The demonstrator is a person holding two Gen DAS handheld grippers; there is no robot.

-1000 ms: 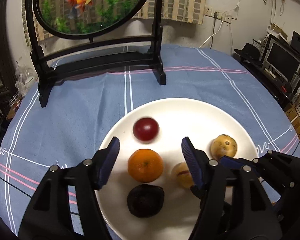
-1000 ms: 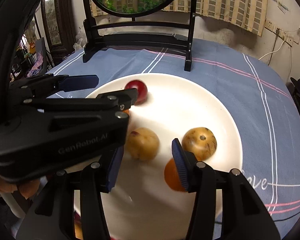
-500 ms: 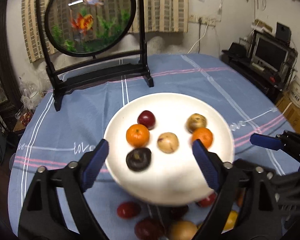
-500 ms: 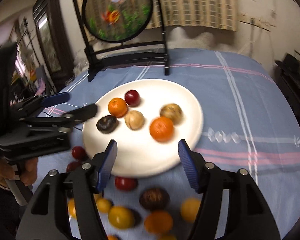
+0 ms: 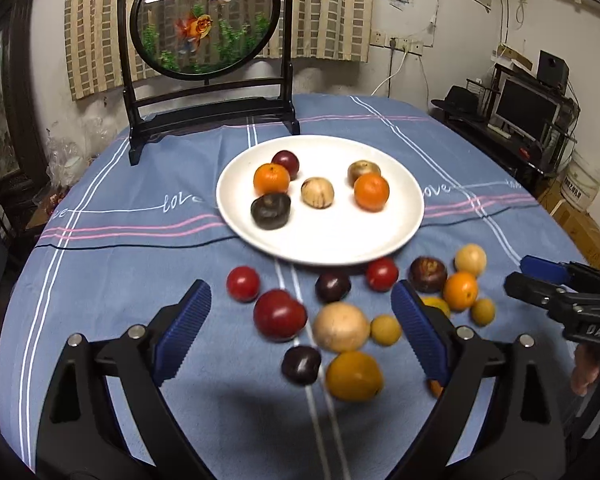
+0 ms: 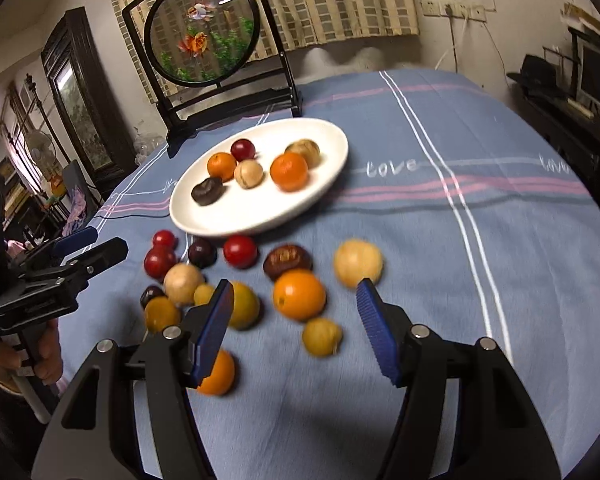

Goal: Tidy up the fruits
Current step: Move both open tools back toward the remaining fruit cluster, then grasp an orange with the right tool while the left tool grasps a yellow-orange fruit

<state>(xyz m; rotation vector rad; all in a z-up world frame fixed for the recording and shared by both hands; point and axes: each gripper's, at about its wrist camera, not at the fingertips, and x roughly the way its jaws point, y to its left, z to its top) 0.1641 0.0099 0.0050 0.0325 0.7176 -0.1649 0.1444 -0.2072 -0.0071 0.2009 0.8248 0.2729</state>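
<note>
A white plate (image 5: 404,216) (image 6: 332,160) holds several fruits, among them two oranges, a red plum, a dark plum and two tan fruits. Many loose fruits lie on the blue cloth in front of it: a big red plum (image 5: 280,314), a tan fruit (image 5: 340,326), a yellow-orange fruit (image 5: 354,376), an orange (image 6: 299,294) and a small yellow fruit (image 6: 322,336). My left gripper (image 5: 302,330) is open and empty above the loose fruits. My right gripper (image 6: 296,330) is open and empty above the orange; it also shows in the left wrist view (image 5: 540,276).
A round goldfish screen on a black stand (image 5: 206,20) (image 6: 204,36) stands behind the plate. A desk with a monitor (image 5: 524,108) is at the far right. The table (image 6: 480,128) drops away at its round edges.
Both grippers have pulled back and up from the plate. The second orange now lies on the plate, and the loose fruits in front of it have come into view.
</note>
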